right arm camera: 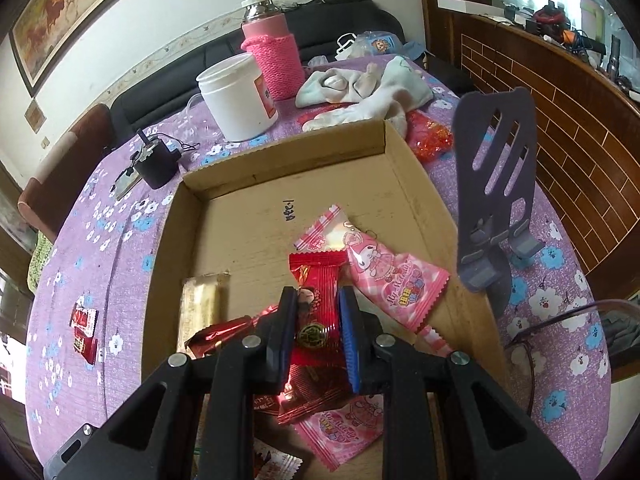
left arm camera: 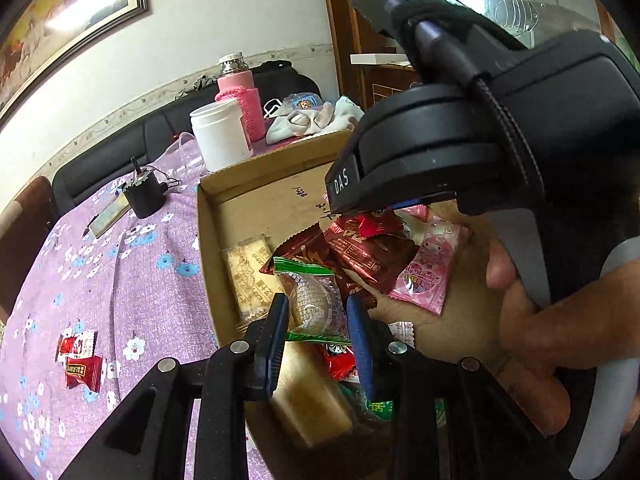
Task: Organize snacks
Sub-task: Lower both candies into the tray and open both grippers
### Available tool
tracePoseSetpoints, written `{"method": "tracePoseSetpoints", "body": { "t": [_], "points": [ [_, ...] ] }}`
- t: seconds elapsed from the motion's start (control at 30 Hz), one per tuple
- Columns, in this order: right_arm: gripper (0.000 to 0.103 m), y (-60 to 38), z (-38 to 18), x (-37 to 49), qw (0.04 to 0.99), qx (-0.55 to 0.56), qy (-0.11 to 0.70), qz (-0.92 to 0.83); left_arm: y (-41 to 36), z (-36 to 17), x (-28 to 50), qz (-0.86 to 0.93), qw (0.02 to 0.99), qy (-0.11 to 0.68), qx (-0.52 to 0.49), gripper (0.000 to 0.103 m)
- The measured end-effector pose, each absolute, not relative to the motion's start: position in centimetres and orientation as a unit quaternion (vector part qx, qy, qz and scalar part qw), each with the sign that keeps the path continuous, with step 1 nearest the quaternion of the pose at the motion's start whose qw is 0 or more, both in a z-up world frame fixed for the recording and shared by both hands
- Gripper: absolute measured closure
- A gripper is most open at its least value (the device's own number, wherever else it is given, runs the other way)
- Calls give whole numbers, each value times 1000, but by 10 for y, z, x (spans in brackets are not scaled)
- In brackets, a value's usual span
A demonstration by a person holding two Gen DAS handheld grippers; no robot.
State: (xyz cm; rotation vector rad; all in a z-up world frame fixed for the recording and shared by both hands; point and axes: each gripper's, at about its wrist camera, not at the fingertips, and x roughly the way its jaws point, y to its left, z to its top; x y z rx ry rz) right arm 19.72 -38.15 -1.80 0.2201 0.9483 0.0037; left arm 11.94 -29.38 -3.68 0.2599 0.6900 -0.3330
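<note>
Snacks lie heaped in the box (right arm camera: 404, 168), gathered off the purple surface (left arm camera: 132, 280). Left gripper (left arm camera: 318, 336) fingers clasp a green-ended packet (left arm camera: 316, 300); right gripper (right arm camera: 318, 336) fingers grip a red packet (right arm camera: 316, 280), both over the pile. Two red sweets (left arm camera: 80, 360) wait outside the box.

Desk cloth (right arm camera: 132, 240) lilac with white and blue flowers; box (right arm camera: 248, 216) plain brown; at 12 o'clock white jar (right arm camera: 236, 96) and pink-knit flask (right arm camera: 276, 60); packets: red (right arm camera: 316, 276), pink check (right arm camera: 396, 284), green-edged clear (left arm camera: 316, 296).
</note>
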Motion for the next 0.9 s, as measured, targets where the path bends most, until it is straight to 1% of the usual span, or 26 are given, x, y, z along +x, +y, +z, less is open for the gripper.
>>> {"method": "tracePoseSetpoints", "body": {
  "t": [0.9],
  "points": [
    [82, -374, -19, 197, 886, 84, 456, -3, -295, -39, 118, -165, 920, 333, 126, 71]
  ]
}}
